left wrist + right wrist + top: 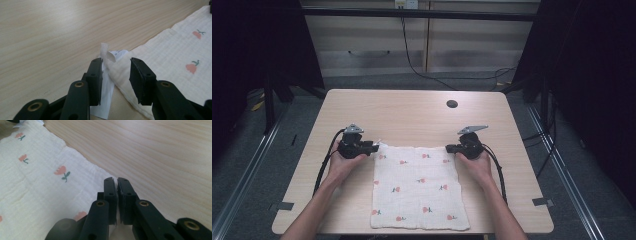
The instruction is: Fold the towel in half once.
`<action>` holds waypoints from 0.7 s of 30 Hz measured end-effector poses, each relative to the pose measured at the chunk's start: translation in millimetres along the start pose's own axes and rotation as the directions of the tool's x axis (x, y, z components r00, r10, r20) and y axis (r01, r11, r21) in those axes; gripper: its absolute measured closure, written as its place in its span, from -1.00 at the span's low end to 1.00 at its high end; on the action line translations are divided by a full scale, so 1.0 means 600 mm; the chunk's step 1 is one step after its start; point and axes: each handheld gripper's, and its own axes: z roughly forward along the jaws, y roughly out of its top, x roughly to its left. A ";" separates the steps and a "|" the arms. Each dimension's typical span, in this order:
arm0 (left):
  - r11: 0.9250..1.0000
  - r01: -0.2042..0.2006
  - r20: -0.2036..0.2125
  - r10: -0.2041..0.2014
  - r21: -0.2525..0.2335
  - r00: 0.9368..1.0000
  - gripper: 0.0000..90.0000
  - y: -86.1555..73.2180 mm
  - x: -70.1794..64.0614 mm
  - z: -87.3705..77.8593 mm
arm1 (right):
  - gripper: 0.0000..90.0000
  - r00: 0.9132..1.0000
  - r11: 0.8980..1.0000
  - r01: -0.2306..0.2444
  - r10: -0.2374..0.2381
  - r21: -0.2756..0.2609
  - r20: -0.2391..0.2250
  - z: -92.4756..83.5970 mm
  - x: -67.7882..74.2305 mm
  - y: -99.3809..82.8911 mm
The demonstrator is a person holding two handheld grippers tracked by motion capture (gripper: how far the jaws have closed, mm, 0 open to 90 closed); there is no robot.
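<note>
cloth (175, 65) corner w/ tag between open left hand-held gripper (116, 62) jaws

My right gripper (117, 182) pinches the flowered cloth (37, 185) at its corner, jaws together, on the desk (155, 152).

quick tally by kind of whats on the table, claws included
cloth, white with red flower print: 1
label tag at the cloth's corner: 1
claws, left claw and right claw: 2
dark round hole in the table: 1
total: 5
</note>
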 end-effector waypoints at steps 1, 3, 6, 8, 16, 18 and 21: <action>1.000 -0.017 -0.018 0.017 0.013 1.000 0.39 -0.001 0.000 0.003 | 0.90 1.000 1.000 -0.004 0.004 -0.006 0.000 0.000 0.000 0.000; 0.999 -0.031 -0.020 0.032 0.025 0.999 0.39 -0.004 -0.002 0.012 | 0.90 1.000 1.000 -0.004 0.004 -0.012 -0.002 -0.002 0.002 0.000; 0.997 -0.063 -0.033 0.064 0.045 0.997 0.40 0.000 -0.012 0.020 | 0.90 1.000 1.000 0.004 -0.004 -0.009 0.000 -0.003 0.005 -0.001; 0.995 -0.085 -0.037 0.087 0.061 0.995 0.41 0.003 -0.019 0.023 | 0.89 1.000 1.000 0.003 -0.003 -0.006 0.002 -0.004 0.005 -0.001; 0.989 -0.140 -0.026 0.142 0.041 0.990 0.86 -0.005 -0.031 0.024 | 0.89 1.000 1.000 -0.015 0.015 -0.007 -0.014 -0.003 0.007 -0.007; 0.989 -0.139 -0.022 0.141 0.053 0.990 0.88 -0.004 -0.033 0.021 | 0.89 1.000 1.000 -0.017 0.017 -0.010 -0.017 -0.005 0.010 -0.007; 0.993 -0.111 0.004 0.111 0.039 0.994 0.88 -0.005 -0.029 0.018 | 0.90 1.000 1.000 -0.016 0.015 -0.020 -0.025 -0.006 0.015 -0.005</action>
